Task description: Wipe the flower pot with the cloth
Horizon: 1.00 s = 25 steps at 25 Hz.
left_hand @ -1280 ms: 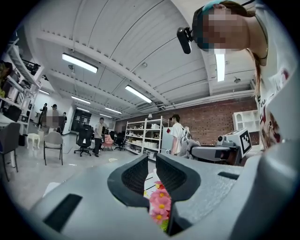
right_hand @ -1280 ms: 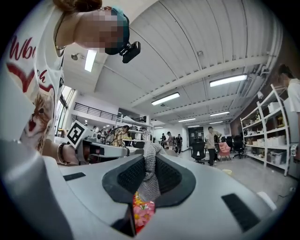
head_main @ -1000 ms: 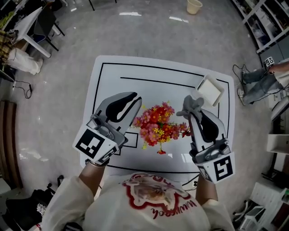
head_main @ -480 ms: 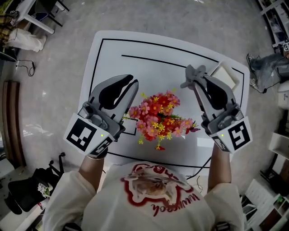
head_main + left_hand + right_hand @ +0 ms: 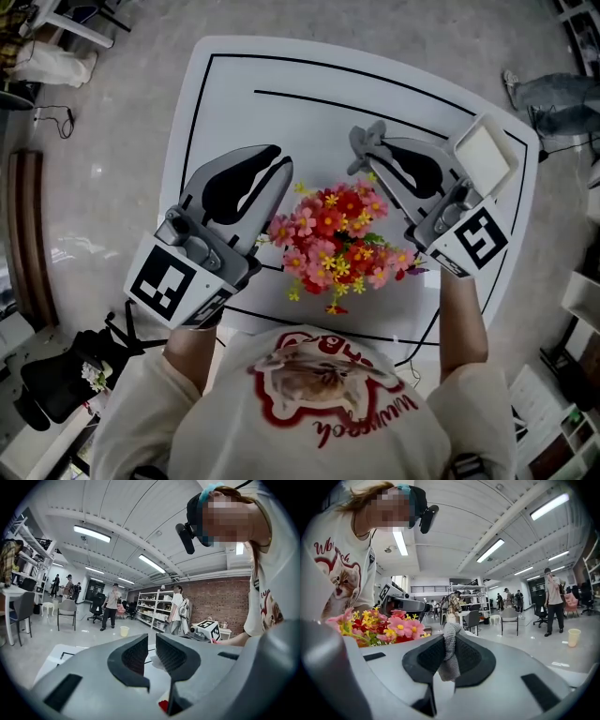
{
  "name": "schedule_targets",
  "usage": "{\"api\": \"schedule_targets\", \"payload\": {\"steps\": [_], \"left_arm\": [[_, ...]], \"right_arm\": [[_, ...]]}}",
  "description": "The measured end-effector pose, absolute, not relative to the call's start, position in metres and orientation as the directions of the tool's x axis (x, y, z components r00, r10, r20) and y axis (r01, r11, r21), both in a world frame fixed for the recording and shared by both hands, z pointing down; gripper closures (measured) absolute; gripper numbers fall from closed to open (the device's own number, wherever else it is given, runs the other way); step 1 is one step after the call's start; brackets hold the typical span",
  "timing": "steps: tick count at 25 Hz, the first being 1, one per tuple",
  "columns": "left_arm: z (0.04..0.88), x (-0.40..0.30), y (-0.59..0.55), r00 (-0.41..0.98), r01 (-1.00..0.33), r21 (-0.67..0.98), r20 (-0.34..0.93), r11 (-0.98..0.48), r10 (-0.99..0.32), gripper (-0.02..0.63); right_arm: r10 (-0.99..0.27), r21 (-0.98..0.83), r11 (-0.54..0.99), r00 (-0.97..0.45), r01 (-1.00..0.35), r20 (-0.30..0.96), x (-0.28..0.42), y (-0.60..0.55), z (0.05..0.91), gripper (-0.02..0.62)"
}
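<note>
A bunch of pink, red and yellow flowers (image 5: 334, 242) stands mid-table and hides its pot from above. In the right gripper view the flowers (image 5: 386, 626) rise at the left. My right gripper (image 5: 360, 150) reaches over the far right side of the bunch, shut on a grey cloth (image 5: 367, 139). The cloth (image 5: 450, 654) hangs pinched between that gripper's (image 5: 451, 638) pads. Just left of the flowers, my left gripper (image 5: 280, 169) has its jaws all but together with nothing between them. In its own view the left gripper (image 5: 152, 640) points across the table.
A white square tray (image 5: 485, 150) sits at the table's far right corner. The white table (image 5: 281, 84) is marked with black lines. Around it are grey floor, chairs, shelves and standing people (image 5: 112, 606).
My right gripper with the cloth has swung from the flowers' right side to lean leftward over their far edge. The left gripper has stayed beside the flowers.
</note>
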<state>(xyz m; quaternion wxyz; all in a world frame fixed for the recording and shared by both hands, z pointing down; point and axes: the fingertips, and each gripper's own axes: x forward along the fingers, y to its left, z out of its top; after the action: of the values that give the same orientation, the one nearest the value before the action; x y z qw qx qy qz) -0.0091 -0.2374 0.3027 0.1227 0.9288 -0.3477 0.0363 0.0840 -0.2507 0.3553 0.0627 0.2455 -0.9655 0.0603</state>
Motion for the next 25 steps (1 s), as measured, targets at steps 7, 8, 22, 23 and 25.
{"api": "schedule_targets", "payload": {"steps": [7,8,22,23,25], "left_arm": [[0.31,-0.008,-0.242,0.773,-0.633,0.23,0.141,-0.739,-0.618,0.549],[0.311,-0.008,-0.243,0.773,-0.634,0.229,0.144,-0.739,-0.618,0.549],[0.33,-0.012,-0.249,0.778,-0.627,0.252,0.163,-0.737,-0.607,0.549],[0.33,-0.013,-0.249,0.777,-0.628,0.253,0.162,-0.736,-0.608,0.549],[0.328,-0.015,-0.249,0.776,-0.63,0.252,0.157,-0.735,-0.611,0.549]], "right_arm": [[-0.338,-0.132,0.924,-0.928,-0.359,0.158,0.065,-0.248,0.375,0.548],[-0.327,-0.139,0.927,-0.931,-0.35,0.163,0.063,-0.247,0.378,0.548],[-0.165,-0.248,0.945,-0.965,-0.214,0.205,0.046,-0.219,0.413,0.549],[-0.158,-0.25,0.946,-0.966,-0.207,0.203,0.046,-0.218,0.414,0.551],[-0.152,-0.25,0.948,-0.969,-0.198,0.193,0.047,-0.218,0.415,0.551]]}}
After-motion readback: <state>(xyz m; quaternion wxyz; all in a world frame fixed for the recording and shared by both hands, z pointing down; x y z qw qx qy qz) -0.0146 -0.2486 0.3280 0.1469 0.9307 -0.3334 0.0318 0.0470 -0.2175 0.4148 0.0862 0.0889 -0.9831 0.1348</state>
